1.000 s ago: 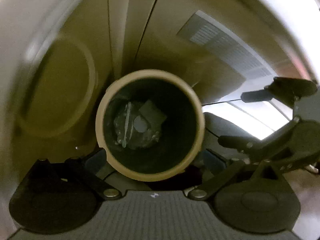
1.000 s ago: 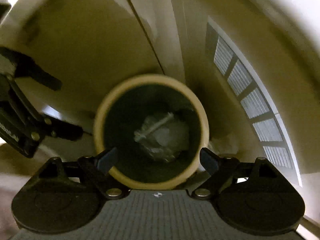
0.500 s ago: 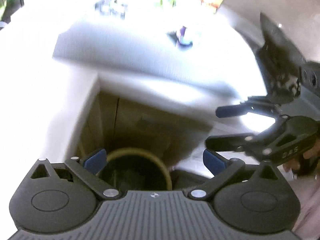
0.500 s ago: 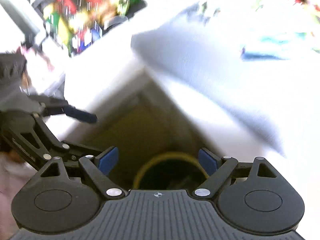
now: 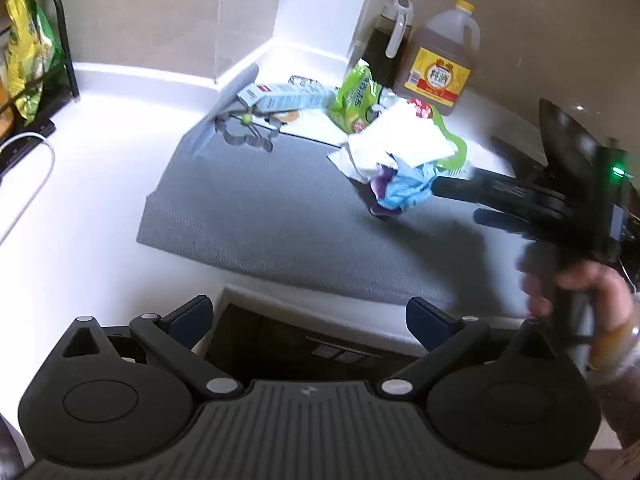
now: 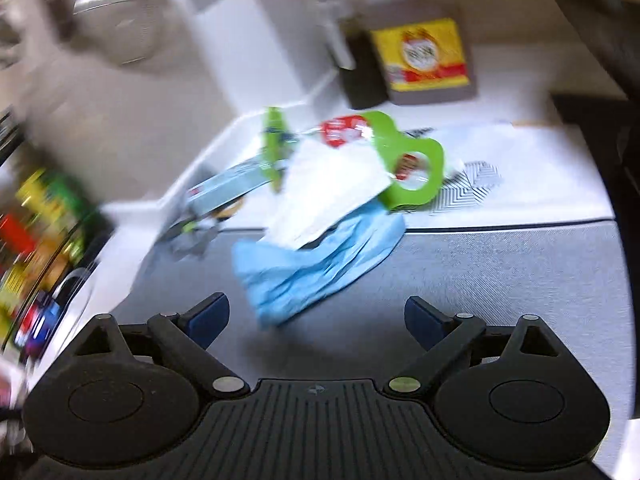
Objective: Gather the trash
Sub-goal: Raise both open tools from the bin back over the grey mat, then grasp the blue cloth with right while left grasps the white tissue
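A: Now, at the right gripper [image 6: 316, 322] we log the jaws wide and still opening, nothing between them. Just ahead of it lies the crumpled blue wrapper [image 6: 316, 268] on the grey mat [image 6: 500, 280].

B: Agreed. In the left wrist view we see the left gripper [image 5: 308, 316] spread too, empty, hanging above the front edge of the white counter [image 5: 88, 208].

A: We note the trash heap at the mat's far right side: white paper [image 5: 400, 144] on top of the blue wrapper, a green plastic handle [image 6: 416, 168] touching the paper, a green snack bag [image 5: 356, 100] behind.

B: We add a pale blue carton [image 5: 280, 98] lying flat near the mat's far edge. Against the wall stand a yellow-labelled jug [image 5: 440, 60] and a dark bottle [image 5: 386, 48], side by side.

A: The right view is blurred; the shelf goods at its left we cannot identify.
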